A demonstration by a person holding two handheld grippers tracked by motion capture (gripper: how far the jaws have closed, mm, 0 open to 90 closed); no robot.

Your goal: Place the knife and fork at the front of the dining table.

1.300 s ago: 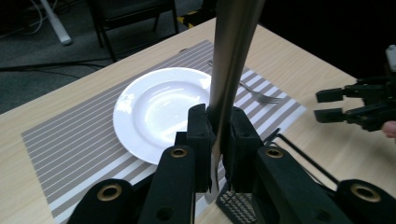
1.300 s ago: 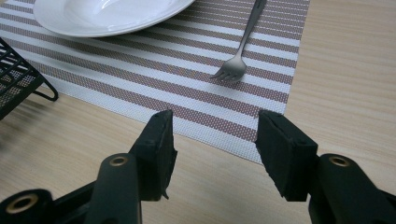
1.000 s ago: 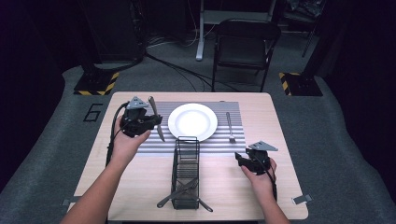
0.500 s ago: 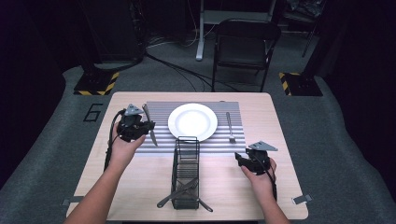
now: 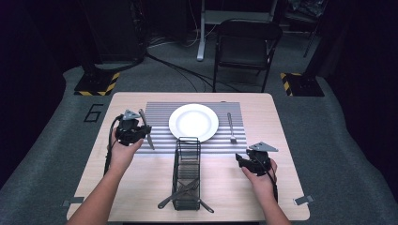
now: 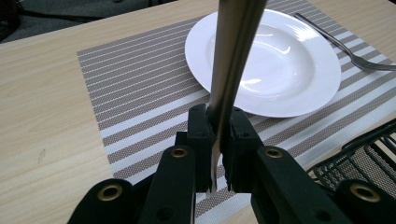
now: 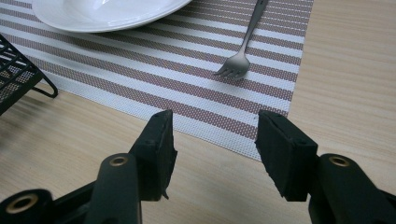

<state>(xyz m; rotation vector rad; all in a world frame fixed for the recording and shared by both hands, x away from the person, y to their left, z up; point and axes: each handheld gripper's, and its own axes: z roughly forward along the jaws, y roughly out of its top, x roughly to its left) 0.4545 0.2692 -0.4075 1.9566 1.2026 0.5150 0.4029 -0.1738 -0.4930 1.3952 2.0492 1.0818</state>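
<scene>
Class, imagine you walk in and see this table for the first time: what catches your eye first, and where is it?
The white plate stands out at the middle of the striped placemat, with a fork lying to its right. At the mat's left edge the left tool is shut on a knife. A black wire caddy sits in front of the plate, and the right tool is open over bare wood to its right.

Plate (image 5: 193,122) on placemat (image 5: 159,117); fork (image 5: 231,127) right; basket (image 5: 187,173) in front
</scene>
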